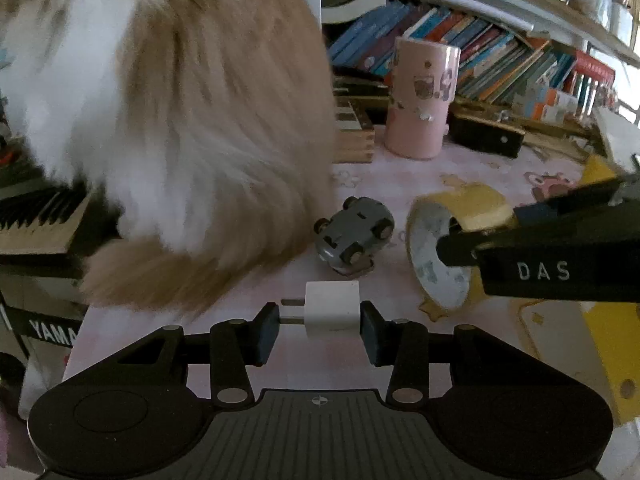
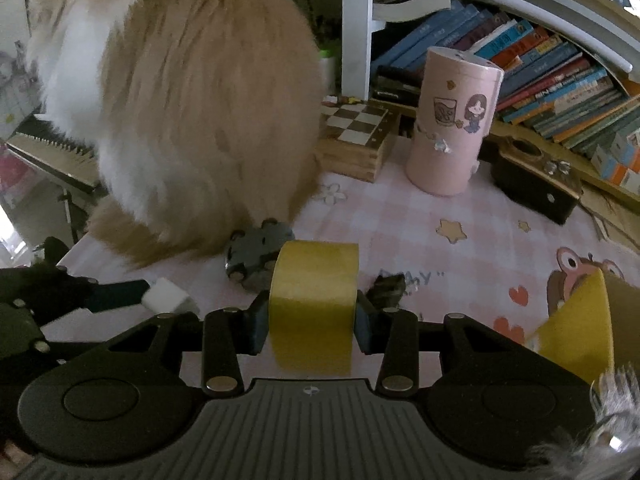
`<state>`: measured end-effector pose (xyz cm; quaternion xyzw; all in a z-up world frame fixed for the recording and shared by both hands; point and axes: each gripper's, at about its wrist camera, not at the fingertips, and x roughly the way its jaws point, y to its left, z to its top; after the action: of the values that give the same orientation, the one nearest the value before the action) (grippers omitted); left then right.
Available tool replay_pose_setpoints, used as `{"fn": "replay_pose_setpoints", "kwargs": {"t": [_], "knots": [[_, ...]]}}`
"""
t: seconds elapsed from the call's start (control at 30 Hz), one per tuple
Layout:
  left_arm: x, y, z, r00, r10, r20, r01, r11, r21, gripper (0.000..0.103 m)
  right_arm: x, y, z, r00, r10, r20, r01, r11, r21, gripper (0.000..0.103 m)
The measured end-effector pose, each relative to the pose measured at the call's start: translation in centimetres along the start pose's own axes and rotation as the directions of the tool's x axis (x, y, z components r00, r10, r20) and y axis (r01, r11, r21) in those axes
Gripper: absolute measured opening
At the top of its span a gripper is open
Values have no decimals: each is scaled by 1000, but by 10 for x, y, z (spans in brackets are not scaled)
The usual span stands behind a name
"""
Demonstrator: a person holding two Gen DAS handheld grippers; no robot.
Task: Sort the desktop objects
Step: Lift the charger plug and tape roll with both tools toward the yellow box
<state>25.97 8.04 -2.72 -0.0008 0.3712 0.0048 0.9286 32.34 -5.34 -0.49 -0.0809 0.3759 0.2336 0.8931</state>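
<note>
Item 1: small white plastic plug-in charger block, two metal prongs pointing to the left pad. It sits between the pads of the left claw, which is clamped on it end to end, low over the counter.

Item 2: wide roll of yellow adhesive tape, held on edge. The right claw is clamped across its width.

Step in hand, as judged: both pieces gripped, neither yet put away. The next move calls for carrying each to its place; no empty bin or tray is visible, so the destination cannot be told.

Item 3: small grey toy car, upside down with wheels up, just ahead of the left claw and left of the tape roll.

Item 4: long-haired cream-and-white cat, seated on the counter ahead and to the left of both claws, near the car. Carry paths should pass right of it.

Surface: counter under pink checked cloth with star and cartoon prints.

Further ahead: tall pink cylindrical container with stickers, wooden chequered box, black box.

Room: shelf of slanted books behind; keyboard instrument at far left.
</note>
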Motion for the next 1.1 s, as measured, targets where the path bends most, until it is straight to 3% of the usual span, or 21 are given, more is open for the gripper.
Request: {"fn": "replay_pose_setpoints", "kwargs": {"t": [0.3, 1.1], "knots": [[-35, 8, -9, 999, -47, 8, 47, 999, -22, 41, -33, -4, -24, 999, 10, -46, -4, 991, 135, 38], [-128, 34, -59, 991, -112, 79, 110, 994, 29, 41, -122, 65, -79, 998, -57, -2, 56, 980, 192, 38]]}}
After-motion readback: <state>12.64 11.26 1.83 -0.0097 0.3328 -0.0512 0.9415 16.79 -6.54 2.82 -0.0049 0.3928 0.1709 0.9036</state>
